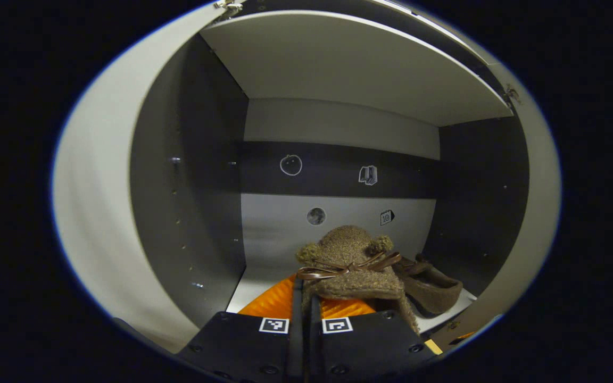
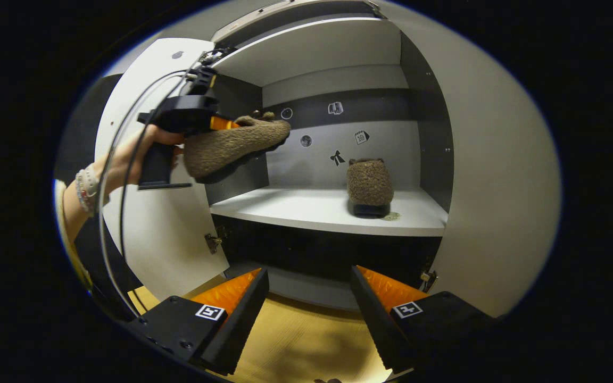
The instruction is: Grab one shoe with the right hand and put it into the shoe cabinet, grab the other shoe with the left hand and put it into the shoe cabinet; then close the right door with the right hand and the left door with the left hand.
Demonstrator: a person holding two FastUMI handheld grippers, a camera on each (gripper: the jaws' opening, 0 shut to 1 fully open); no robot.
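My left gripper (image 1: 306, 314) has its jaws clamped on a fuzzy brown slipper (image 1: 353, 266), toe pointing into the shoe cabinet (image 1: 338, 64). My right gripper (image 2: 309, 314) has its jaws apart; the other slipper (image 2: 369, 183) sits on the shelf (image 2: 306, 210).

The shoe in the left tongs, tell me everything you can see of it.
The shoe is a brown, fuzzy slipper with two small pom-poms and a shiny brown ribbon bow on top. The left tongs are shut on its rim and hold it in the air, roughly level, toe pointing into the cabinet, above the shelf. It hangs left of the other shoe, apart from it.
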